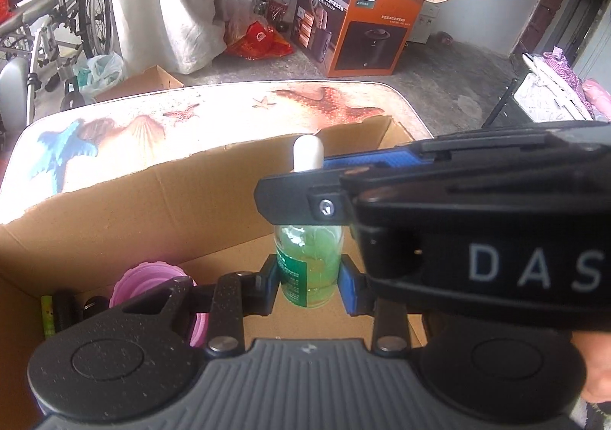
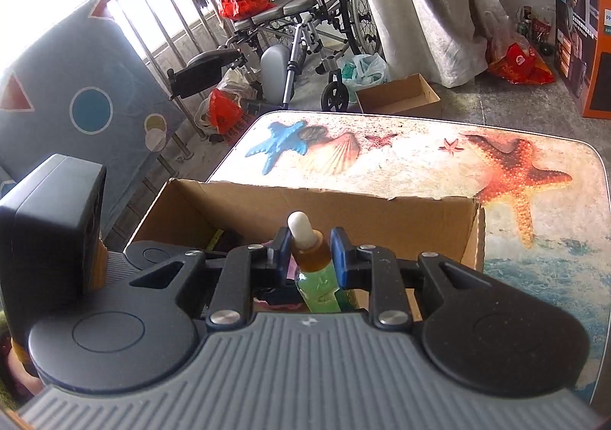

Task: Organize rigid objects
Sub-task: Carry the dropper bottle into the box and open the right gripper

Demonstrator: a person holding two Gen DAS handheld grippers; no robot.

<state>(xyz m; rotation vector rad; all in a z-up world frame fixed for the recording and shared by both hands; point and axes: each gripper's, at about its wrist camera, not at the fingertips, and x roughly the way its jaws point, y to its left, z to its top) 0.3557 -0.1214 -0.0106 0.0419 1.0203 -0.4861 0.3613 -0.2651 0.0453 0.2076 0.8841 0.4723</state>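
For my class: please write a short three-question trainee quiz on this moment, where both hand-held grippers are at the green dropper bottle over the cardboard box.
1. True or false: the green dropper bottle is held by both grippers at once.
2. Which part of the bottle does the right gripper close on?
A. its base
B. its amber neck, under the white bulb
C. its label
3. Fill in: the purple round item lies inside the ______.

Key
1. True: the left gripper clamps the body, the right one the neck.
2. B
3. cardboard box, which sits on the starfish-print table.
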